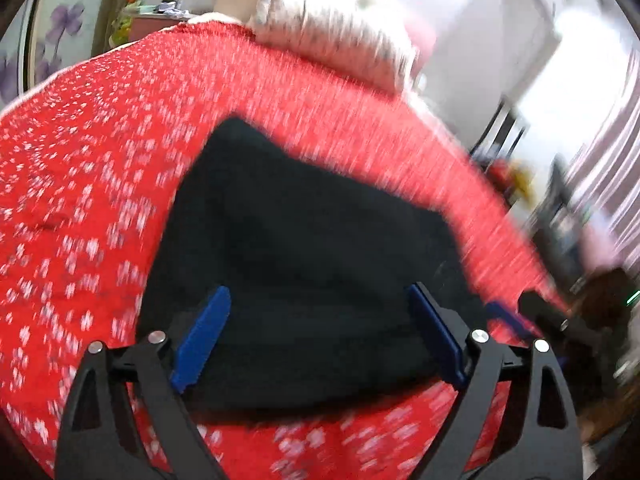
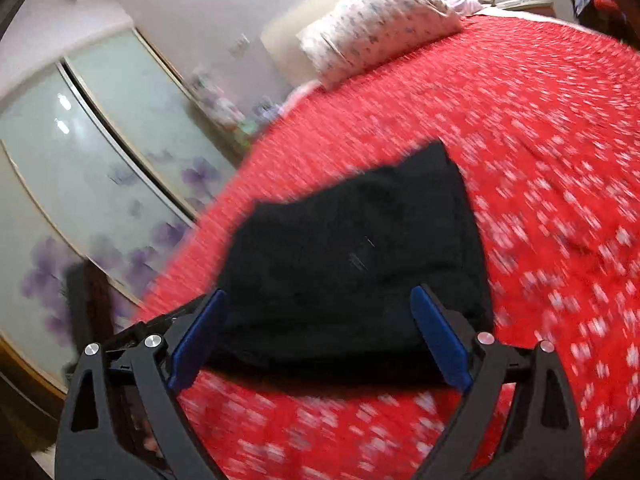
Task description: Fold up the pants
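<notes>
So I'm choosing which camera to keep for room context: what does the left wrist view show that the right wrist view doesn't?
Only the left wrist view: the left tool, open, the other tool's blue tip at the right edge, and blurred clutter beyond the bed. Only the right wrist view: the right tool, open, and the floral wardrobe doors in full. Both: black pants folded into a compact stack on the red bedspread, and the pillow at the head.

Home bedroom: bed with red floral bedspread (image 2: 540, 128), pillow (image 2: 376, 20), sliding flower-print wardrobe doors (image 2: 92, 168).
</notes>
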`<act>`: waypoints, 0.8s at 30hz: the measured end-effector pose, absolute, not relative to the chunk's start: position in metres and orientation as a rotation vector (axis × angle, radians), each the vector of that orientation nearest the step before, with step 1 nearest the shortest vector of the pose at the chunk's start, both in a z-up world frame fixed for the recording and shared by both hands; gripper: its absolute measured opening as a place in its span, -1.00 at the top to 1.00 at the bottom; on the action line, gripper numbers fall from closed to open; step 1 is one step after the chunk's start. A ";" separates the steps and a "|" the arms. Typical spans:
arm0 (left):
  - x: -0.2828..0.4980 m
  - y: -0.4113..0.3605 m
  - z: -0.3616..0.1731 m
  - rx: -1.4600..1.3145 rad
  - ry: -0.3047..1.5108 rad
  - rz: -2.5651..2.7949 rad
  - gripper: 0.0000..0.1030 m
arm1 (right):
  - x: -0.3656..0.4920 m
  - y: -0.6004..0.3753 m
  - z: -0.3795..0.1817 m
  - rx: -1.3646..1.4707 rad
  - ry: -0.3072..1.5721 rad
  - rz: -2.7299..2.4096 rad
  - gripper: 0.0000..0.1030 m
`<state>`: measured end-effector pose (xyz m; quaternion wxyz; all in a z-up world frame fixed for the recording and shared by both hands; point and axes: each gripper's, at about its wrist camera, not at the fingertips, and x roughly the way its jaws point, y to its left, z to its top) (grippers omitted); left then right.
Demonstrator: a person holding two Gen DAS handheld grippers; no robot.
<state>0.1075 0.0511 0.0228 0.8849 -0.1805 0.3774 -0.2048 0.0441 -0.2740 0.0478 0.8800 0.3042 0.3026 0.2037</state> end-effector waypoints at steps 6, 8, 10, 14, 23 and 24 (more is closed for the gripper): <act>0.179 0.046 0.058 -0.438 0.806 -0.461 -0.86 | 0.121 -0.292 0.051 0.809 0.762 0.452 -0.95; 0.195 0.034 0.059 -0.395 0.814 -0.468 -0.90 | 0.136 -0.295 0.047 0.808 0.796 0.446 -0.95; 0.216 0.021 0.044 -0.331 0.876 -0.434 -0.95 | 0.150 -0.297 0.030 0.780 0.887 0.338 -0.95; 0.245 0.034 -0.004 -0.451 0.994 -0.329 -0.93 | 0.160 -0.302 -0.012 0.802 0.981 0.274 -0.95; 0.197 0.038 0.036 -0.362 0.862 -0.351 -0.93 | 0.111 -0.311 0.028 0.809 0.761 0.370 -0.95; 0.186 0.041 0.041 -0.367 0.841 -0.364 -0.93 | 0.095 -0.310 0.034 0.814 0.714 0.426 -0.95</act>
